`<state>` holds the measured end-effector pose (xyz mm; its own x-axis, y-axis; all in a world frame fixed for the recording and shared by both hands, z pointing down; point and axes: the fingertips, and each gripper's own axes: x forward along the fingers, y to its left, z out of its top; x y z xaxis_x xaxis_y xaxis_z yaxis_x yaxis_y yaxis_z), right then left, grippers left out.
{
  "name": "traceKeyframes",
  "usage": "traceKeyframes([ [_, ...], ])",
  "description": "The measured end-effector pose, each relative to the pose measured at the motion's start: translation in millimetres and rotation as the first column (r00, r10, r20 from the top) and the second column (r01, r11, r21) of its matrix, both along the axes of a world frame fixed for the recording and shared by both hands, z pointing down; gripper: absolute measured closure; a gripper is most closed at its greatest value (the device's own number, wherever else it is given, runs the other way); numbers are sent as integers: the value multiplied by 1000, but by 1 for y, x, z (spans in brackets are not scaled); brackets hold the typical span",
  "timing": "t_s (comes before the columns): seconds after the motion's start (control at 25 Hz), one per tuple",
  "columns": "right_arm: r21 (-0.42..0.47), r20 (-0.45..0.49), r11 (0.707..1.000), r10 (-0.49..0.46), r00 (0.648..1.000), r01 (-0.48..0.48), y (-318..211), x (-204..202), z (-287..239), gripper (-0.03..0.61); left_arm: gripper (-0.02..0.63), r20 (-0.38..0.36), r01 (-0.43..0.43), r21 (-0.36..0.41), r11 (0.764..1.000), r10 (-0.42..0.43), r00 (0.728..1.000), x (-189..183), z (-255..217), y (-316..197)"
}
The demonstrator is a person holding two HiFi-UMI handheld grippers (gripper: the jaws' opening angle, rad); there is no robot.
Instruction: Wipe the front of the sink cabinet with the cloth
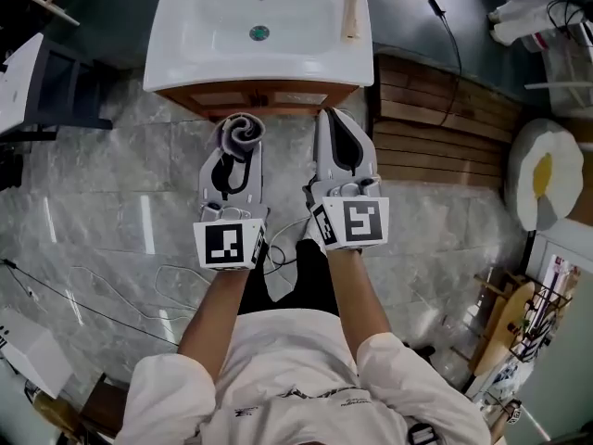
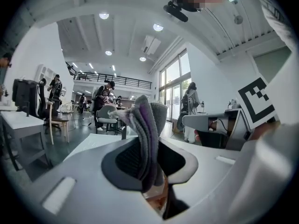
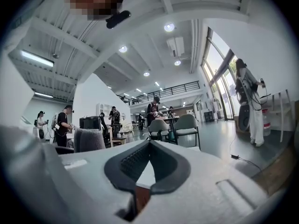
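The white sink (image 1: 199, 44) sits on a wooden cabinet (image 1: 259, 98) straight ahead of me. Just below the cabinet's front, my left gripper (image 1: 237, 146) is shut on a rolled grey cloth (image 1: 243, 130). In the left gripper view the cloth (image 2: 145, 125) sticks up between the black pads (image 2: 124, 160), purple showing in its folds. To the right of it my right gripper (image 1: 337, 123) is shut and holds nothing, its tips by the cabinet's lower edge. Over its shut pads (image 3: 163, 167) in the right gripper view, the cloth (image 3: 88, 139) shows at the left.
A light wooden stick (image 1: 350, 13) lies on the sink's right rim. A slatted wooden platform (image 1: 445, 119) lies right of the cabinet, a black chair (image 1: 65, 91) at the left. Thin cables (image 1: 102, 290) trail over the marble floor. Several people stand far off.
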<state>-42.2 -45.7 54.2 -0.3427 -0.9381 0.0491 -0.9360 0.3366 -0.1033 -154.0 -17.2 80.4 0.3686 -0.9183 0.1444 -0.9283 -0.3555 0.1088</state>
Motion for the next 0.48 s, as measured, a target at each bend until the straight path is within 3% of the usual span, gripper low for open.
traceKeyframes([
  [0.32, -36, 35, 999, -18, 999, 19, -10, 22, 65, 581, 537, -26, 42, -26, 999, -43, 999, 17, 64, -17],
  [0.48, -54, 31, 999, -4, 1000, 6, -17, 34, 102, 581, 536, 5, 53, -33, 998, -53, 999, 22, 97, -26],
])
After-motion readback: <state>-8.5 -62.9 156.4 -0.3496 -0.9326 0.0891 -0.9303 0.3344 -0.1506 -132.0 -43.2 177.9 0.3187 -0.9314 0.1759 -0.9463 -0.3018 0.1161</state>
